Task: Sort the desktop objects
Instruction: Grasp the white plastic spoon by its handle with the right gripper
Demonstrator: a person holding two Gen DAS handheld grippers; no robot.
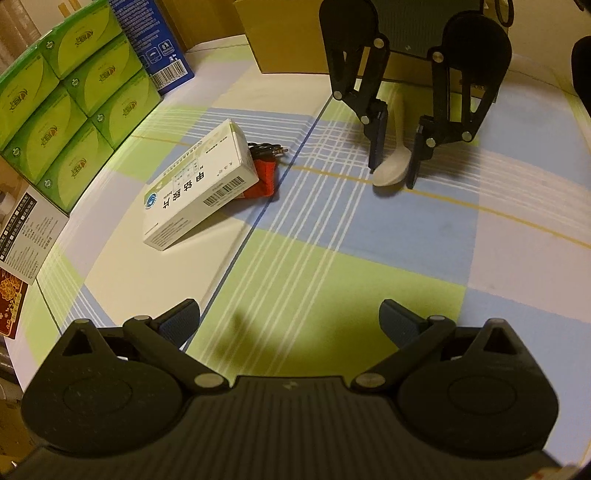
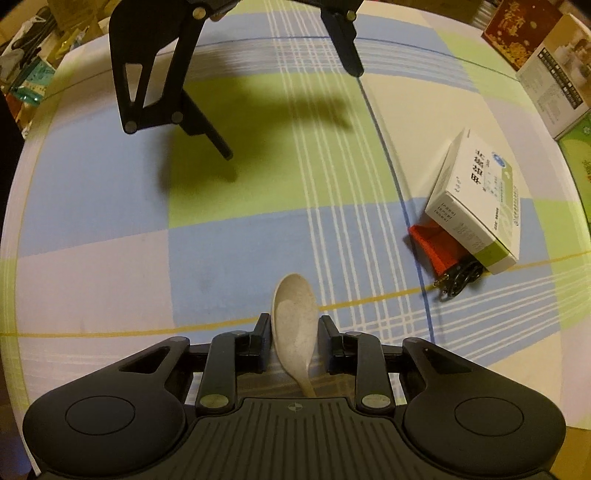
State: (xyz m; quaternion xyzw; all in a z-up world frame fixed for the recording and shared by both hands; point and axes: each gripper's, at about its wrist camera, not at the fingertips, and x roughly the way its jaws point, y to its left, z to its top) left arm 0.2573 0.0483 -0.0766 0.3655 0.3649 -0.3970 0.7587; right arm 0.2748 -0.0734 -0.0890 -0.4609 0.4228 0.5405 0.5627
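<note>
A white spoon [image 2: 295,325] lies on the checked tablecloth [image 2: 240,206], between the fingers of my right gripper [image 2: 294,328]. The jaws stand close on both sides of the bowl, tips down at the cloth; the spoon also shows in the left wrist view [image 1: 393,166] with the right gripper [image 1: 392,176] around it. My left gripper [image 1: 290,323] is open and empty above the cloth. A white medicine box [image 1: 201,184] lies tilted on a red pouch [image 1: 264,177] and a black audio cable [image 1: 267,149].
Stacked green boxes [image 1: 70,92] and a blue box [image 1: 155,40] line the left side. A brown carton [image 1: 280,37] stands at the back. A red gift box [image 2: 524,26] and a leaflet box [image 2: 557,85] stand at the table's edge.
</note>
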